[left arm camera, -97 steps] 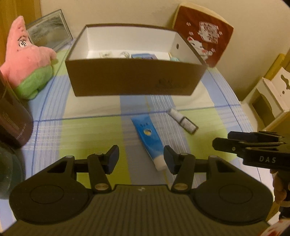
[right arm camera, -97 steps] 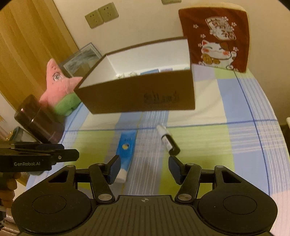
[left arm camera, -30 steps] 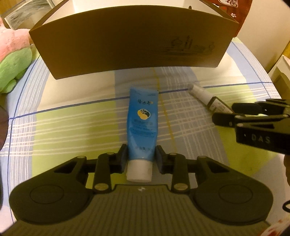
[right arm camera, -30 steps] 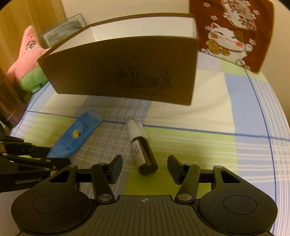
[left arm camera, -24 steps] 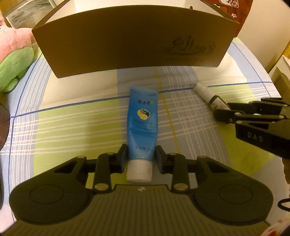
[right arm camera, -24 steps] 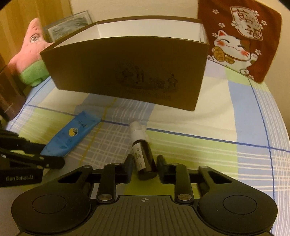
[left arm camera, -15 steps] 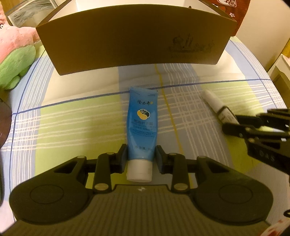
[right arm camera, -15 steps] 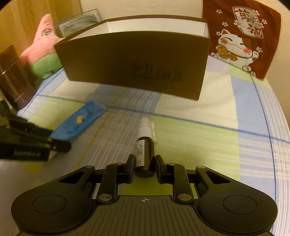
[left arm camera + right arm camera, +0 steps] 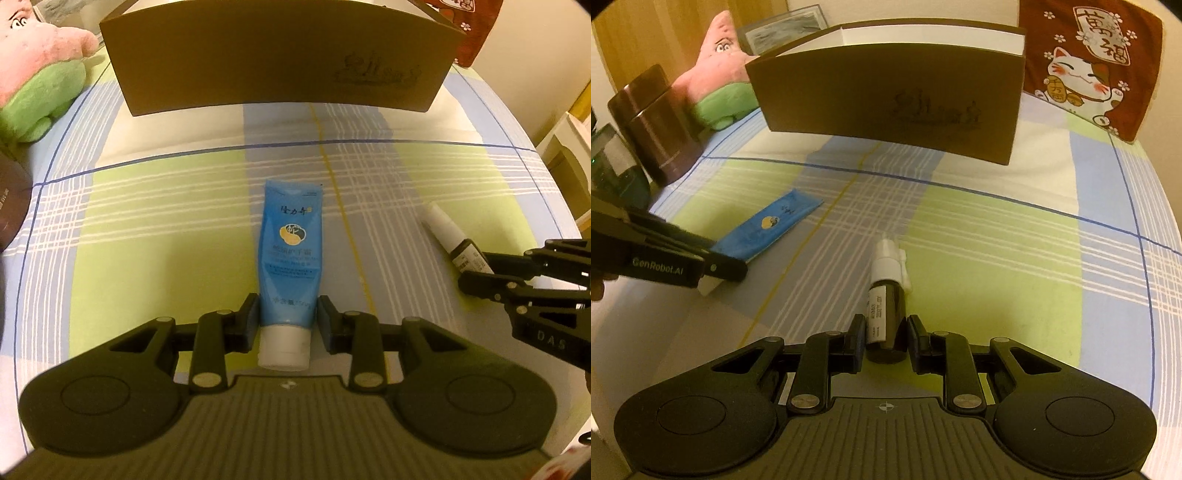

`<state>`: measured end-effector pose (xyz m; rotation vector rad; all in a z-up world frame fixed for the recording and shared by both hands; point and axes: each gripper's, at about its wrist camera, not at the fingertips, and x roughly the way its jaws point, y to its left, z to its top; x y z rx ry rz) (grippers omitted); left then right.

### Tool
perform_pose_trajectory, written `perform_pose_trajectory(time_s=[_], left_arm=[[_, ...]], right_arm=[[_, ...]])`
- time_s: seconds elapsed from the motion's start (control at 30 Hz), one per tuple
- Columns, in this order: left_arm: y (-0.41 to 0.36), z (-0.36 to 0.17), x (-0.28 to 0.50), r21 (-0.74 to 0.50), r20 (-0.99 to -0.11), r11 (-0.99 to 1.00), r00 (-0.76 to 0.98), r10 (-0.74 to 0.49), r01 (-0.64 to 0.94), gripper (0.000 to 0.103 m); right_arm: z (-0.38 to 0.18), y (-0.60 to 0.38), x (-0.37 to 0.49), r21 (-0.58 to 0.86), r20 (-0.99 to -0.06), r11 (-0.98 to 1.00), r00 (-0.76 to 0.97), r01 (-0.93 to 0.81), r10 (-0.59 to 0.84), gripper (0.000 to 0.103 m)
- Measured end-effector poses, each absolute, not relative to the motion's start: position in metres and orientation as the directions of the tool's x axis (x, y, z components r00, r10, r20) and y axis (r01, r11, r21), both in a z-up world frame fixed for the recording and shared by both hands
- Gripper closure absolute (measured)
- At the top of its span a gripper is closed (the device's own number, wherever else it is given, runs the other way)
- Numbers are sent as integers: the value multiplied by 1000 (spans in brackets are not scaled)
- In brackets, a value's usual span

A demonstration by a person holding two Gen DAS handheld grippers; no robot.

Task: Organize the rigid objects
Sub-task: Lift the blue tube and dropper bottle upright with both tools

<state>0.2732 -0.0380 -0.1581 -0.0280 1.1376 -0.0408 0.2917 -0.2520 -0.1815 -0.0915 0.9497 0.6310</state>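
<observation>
While the brown cardboard box stands open-topped at the far side of the checked tablecloth, both items left on the cloth have now been taken up, and that is the change that matters. A second ago the right tongs stood apart on either side of the dark spray bottle; now they are clamped on its base end, its white nozzle pointing away toward the box. The left tongs were already closed on the blue cream tube just above its white cap and grip it as before, with the flat crimped end aimed at the box.

In both wrist views the box wall sits farther off than it did a moment ago. The tube and bottle look held low over the cloth, though whether they have fully cleared it cannot be told. The bottle has swung from a slant to line up with the right tongs.

For the task, I judge the picking step finished for both hands at once. What remains is the carry: each item must go up over the near wall of the box and be let go inside. The tube is soft-bodied, so its free end may sag; the bottle, gripped at one end, could pivot.
</observation>
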Motion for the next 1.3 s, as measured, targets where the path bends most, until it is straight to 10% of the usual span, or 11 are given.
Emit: perform_pose_trajectory(time_s=[1.3], left_arm=[[-48,-161,288,20,-906,987,421,-49,158,71]], right_arm=[[-178,-225,297,132,-805,873,463,-469,370,79]])
